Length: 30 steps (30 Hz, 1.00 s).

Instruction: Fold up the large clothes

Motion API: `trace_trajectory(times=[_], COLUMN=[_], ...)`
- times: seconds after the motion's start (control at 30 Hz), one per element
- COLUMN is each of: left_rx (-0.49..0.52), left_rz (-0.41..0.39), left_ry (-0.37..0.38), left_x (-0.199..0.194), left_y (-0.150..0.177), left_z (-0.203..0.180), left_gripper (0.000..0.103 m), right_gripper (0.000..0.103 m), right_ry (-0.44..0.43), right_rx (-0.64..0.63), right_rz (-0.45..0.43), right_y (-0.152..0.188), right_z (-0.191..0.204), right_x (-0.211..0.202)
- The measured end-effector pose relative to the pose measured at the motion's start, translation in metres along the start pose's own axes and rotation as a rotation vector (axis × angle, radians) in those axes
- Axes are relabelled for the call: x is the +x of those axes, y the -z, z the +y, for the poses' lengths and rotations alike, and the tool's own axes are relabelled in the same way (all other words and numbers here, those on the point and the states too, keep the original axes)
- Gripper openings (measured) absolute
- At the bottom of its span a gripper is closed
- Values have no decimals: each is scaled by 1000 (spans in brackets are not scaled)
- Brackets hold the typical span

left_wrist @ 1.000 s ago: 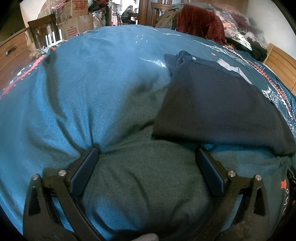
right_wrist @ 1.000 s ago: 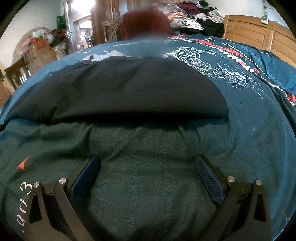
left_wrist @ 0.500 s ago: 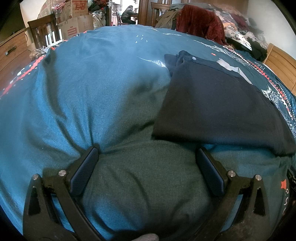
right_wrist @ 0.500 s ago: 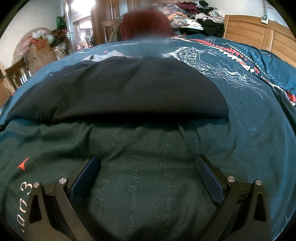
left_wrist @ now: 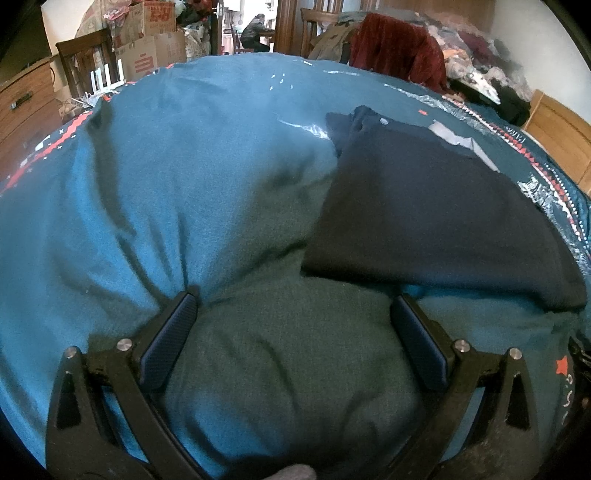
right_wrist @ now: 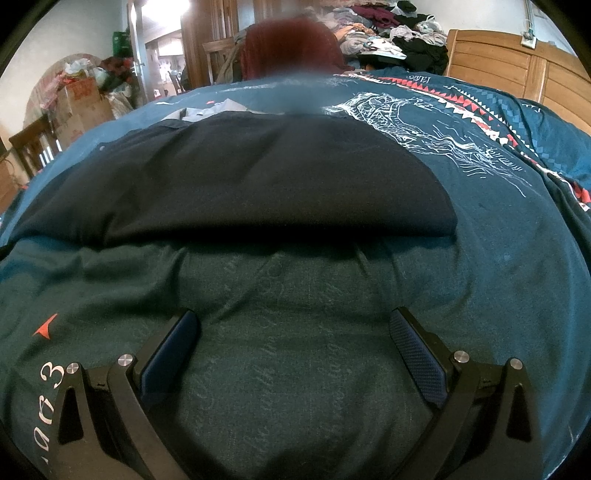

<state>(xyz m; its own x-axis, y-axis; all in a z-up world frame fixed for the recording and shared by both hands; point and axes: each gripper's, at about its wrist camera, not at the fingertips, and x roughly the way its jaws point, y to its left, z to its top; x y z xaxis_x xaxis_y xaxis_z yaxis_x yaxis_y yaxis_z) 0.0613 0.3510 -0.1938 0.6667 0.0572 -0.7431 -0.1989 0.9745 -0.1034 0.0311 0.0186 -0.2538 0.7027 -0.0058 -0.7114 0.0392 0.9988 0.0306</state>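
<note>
1. One dark navy garment [left_wrist: 436, 206], lying flat on the teal bedspread [left_wrist: 184, 177], to the right in the left wrist view and straight ahead across the middle in the right wrist view [right_wrist: 236, 177]. It reads as a compact rectangle with a thick, doubled near edge, so at least one fold appears made. A grey collar or lining [left_wrist: 458, 142] and a small button show at the far end.
2. Condition of folding: judged well along. Edges look fairly even; whether a further halving is wanted cannot be told from these views.
3. Left gripper [left_wrist: 293, 310]: jaws spread wide, holding nothing, resting low on the bedspread just short of the garment's near left corner.
4. Right gripper [right_wrist: 295, 328]: jaws likewise spread, empty, pressed into the bedspread just in front of the garment's near edge, not touching it.
5. Remaining, as a judgement: either take both near corners for a last fold, or leave this item as finished.
6. Surroundings: a dark red cloth [left_wrist: 395, 48] draped beyond the bed, a heap of unfolded clothes [right_wrist: 391, 29] near the wooden headboard [right_wrist: 509, 70], cardboard boxes [left_wrist: 155, 44] and a chair [left_wrist: 85, 59] at far left.
</note>
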Motion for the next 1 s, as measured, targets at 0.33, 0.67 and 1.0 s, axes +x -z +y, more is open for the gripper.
trace_trajectory(times=[0.33, 0.67, 1.0], left_rx=[5, 5, 5], left_rz=[6, 8, 8], left_ry=[-11, -14, -13], left_x=[6, 6, 6], left_y=[-3, -3, -4], left_z=[-3, -5, -4], left_gripper=[103, 103, 103], right_gripper=[103, 103, 103], right_ry=[-11, -18, -22], right_rx=[8, 14, 17], right_rz=[-6, -10, -13], right_y=[0, 1, 2], right_z=[0, 0, 0], right_x=[-1, -1, -2])
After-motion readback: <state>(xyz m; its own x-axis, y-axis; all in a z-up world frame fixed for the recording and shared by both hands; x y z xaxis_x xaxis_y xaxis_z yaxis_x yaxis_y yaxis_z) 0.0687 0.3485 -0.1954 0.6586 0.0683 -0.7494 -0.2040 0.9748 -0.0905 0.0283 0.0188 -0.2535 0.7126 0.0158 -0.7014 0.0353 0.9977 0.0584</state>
